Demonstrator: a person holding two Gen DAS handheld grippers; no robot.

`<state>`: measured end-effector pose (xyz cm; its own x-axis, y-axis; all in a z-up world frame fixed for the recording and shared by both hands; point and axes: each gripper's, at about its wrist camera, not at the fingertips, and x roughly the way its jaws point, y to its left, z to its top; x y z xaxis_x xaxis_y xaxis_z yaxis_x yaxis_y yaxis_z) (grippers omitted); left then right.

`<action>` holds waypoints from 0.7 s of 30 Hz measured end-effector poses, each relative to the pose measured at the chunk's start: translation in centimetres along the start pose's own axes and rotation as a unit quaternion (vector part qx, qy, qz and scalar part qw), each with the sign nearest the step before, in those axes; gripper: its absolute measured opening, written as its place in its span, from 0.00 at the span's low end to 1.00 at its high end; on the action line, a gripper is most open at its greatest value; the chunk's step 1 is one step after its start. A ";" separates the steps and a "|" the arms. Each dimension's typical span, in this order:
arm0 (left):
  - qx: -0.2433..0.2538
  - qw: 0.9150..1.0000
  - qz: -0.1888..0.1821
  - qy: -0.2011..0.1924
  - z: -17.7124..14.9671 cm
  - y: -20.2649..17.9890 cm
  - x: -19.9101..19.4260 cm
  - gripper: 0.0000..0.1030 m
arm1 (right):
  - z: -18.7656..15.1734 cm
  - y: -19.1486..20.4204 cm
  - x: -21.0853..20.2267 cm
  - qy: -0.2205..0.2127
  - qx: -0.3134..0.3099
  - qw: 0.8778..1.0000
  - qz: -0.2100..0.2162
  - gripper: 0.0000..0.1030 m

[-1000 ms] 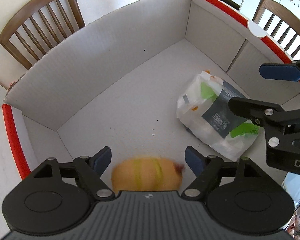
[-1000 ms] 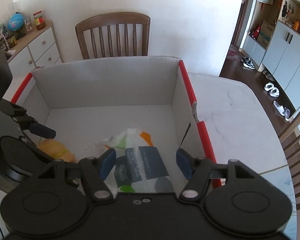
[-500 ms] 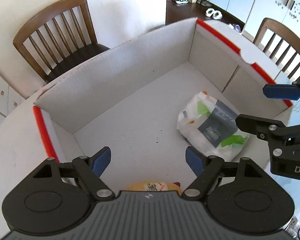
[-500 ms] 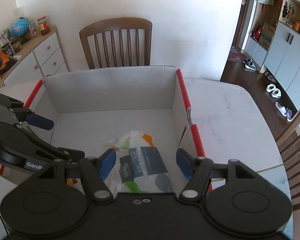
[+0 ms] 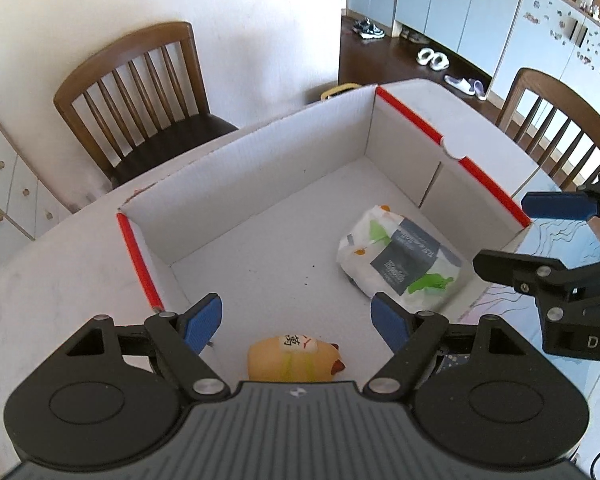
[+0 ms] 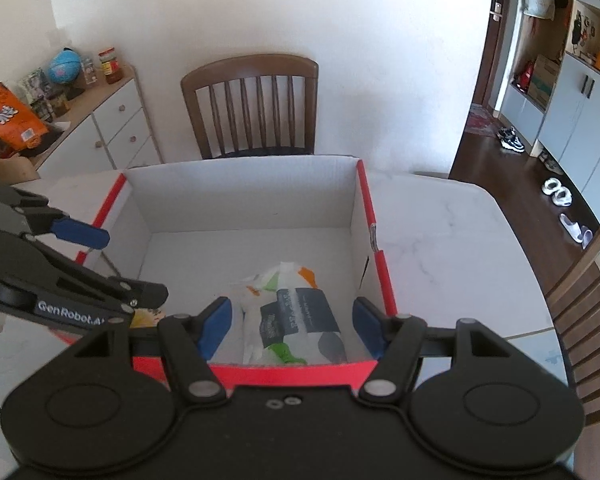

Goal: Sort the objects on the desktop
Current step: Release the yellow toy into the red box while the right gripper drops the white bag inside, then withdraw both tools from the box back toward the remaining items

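Hanging above the near left part of the cardboard box (image 5: 260, 184), the left tool (image 5: 296, 320) had its blue pads wide apart with nothing between them. Below it, on the white floor of the box close to the near wall, lay a yellow squishy toy (image 5: 296, 356) with green stripes and a small printed label; part of it was hidden behind the tool's grey body. It touched neither pad.

At the far left, outside the box, a white drawer cabinet (image 6: 116, 128) stood against the wall, with a globe (image 6: 65, 67), a jar (image 6: 110, 65) and an orange snack bag (image 6: 14, 120) on top. A wooden chair (image 6: 252, 108) stood behind the box's far wall.

The box itself sat on the white marble table (image 6: 452, 240), open at the top, its rims edged in red. Toward its right side lay a white plastic packet (image 5: 400, 264) with a dark label and green and orange marks, flat on the box floor near the right wall and well apart from the toy.

Over that packet hung the right tool (image 6: 290, 326), its pads also apart, one on each side of the packet in the right wrist view but raised above it and clear of it, near the red front rim. A second wooden chair (image 5: 556, 132) stood at the table's far right side.
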<state>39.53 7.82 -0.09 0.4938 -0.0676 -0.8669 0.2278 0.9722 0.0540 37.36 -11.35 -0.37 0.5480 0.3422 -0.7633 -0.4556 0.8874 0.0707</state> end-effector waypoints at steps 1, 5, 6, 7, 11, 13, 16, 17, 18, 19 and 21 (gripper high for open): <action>-0.001 1.000 0.001 -0.002 -0.1 -0.1 -0.4 0.79 | -0.1 0.0 -0.3 -0.001 0.000 1.000 0.001 0.65; -0.006 1.000 0.005 -0.012 -0.7 -0.6 -1.9 0.79 | -0.6 -0.1 -1.6 -0.007 -0.006 1.000 0.004 0.70; -0.008 1.000 0.005 -0.015 -0.8 -0.7 -2.2 0.79 | -0.7 -0.1 -2.0 -0.009 -0.006 1.000 0.006 0.71; -0.009 1.000 0.004 -0.017 -1.0 -0.9 -2.5 0.79 | -0.9 -0.1 -2.2 -0.009 -0.008 1.000 0.008 0.71; -0.010 1.000 0.006 -0.026 -1.6 -1.5 -3.6 0.79 | -1.4 -0.2 -3.2 -0.014 -0.010 1.000 0.015 0.73; -0.014 0.999 0.005 -0.032 -1.9 -1.7 -4.2 0.79 | -1.6 -0.3 -3.7 -0.018 -0.012 1.000 0.019 0.75; -0.018 0.999 0.003 -0.037 -2.4 -2.1 -4.9 0.80 | -2.0 -0.3 -4.5 -0.021 -0.017 0.999 0.024 0.77; -0.021 0.999 0.001 -0.037 -2.6 -2.1 -5.0 0.81 | -2.1 -0.3 -4.7 -0.023 -0.018 0.999 0.024 0.78; -0.027 0.999 -0.001 -0.039 -2.8 -2.2 -5.3 0.83 | -2.2 -0.3 -4.9 -0.025 -0.019 0.999 0.026 0.78; -0.034 0.999 -0.002 -0.041 -3.1 -2.1 -5.4 0.84 | -2.4 -0.4 -5.2 -0.027 -0.019 0.999 0.030 0.79; -0.047 0.998 -0.006 -0.045 -3.5 -2.1 -5.8 0.85 | -2.7 -0.5 -5.8 -0.031 -0.018 0.999 0.038 0.80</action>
<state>33.29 6.96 3.11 0.5662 -0.0954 -0.8187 0.1564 0.9877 -0.0070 32.49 -14.61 2.23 0.5518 0.4282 -0.7157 -0.5224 0.8464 0.1036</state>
